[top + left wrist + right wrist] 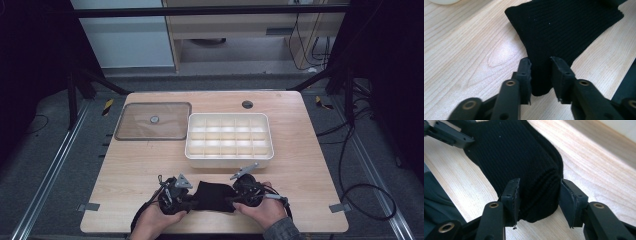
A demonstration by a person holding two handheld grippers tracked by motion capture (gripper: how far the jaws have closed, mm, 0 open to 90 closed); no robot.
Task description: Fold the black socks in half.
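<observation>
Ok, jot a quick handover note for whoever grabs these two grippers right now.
Left gripper: jaws pinch one end of the black knit cloth.
Right gripper: jaws clamp the cloth's folded, thicker end.
Cloth lies on the table near the front edge, stretched between both grippers.
Divided white tray sits behind it, lid off to its left.
Done: both ends gripped.
Left: probably fold it and put it in the tray.

A black ribbed knit cloth (214, 196) lies on the pale, wood-grained desk (300, 165). Both grippers, left gripper (541, 75) and right gripper (539, 195), are black with brass-coloured rivets. The compartmented plastic box (229, 156) is cream-white; the flat lid (153, 121) is translucent brownish with a grey rim.
</observation>
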